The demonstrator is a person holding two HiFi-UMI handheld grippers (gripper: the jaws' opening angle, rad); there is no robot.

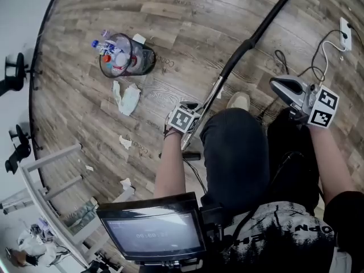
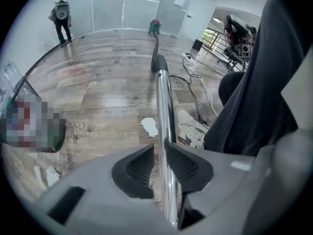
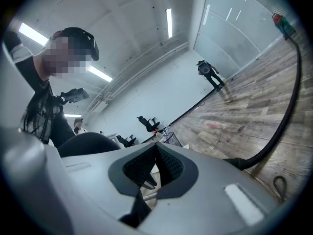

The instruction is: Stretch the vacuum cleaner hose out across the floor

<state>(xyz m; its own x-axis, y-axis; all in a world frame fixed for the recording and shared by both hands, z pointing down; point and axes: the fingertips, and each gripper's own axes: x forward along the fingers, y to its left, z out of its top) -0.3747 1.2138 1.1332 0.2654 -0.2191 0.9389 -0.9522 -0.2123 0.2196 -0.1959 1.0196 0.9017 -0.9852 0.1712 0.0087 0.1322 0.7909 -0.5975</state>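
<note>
Left tongs (image 2: 160, 155) pointed steeply down at the floor (image 1: 187, 27) with the vacuum's shiny metal tube (image 2: 164, 102) standing right between the pads. It looked like a sliver of gap on the left pad's side, so they were round the tube rather than properly clamped on it. From there the tube ran up the left gripper view to a black cuff.

Past the cuff the black hose (image 1: 273, 13) took over. In the head view it went off diagonally to the top right edge, lying on the wood floor. The vacuum cleaner (image 2: 155, 25) itself was tiny and way off by the glass wall, top centre of the left gripper view.

Right tongs (image 3: 155, 148) were closed with nothing in them, pad tips together. They were held out level at the right of the head view, well apart from the tube. Their own view caught the hose curving down the right side of the frame.

Other stuff:
- a pale shoe (image 2: 193, 129) just right of the tube
- a wire bin (image 1: 122, 56) full of bottles, upper left of the head view
- crumpled paper scraps (image 1: 128, 98) just below the bin
- a white cable (image 1: 327, 44) looping at the upper right
- a person (image 2: 62, 18) standing far off, top left of the left gripper view
- a couple of office chairs (image 3: 146, 123) mid-frame in the right gripper view
</note>
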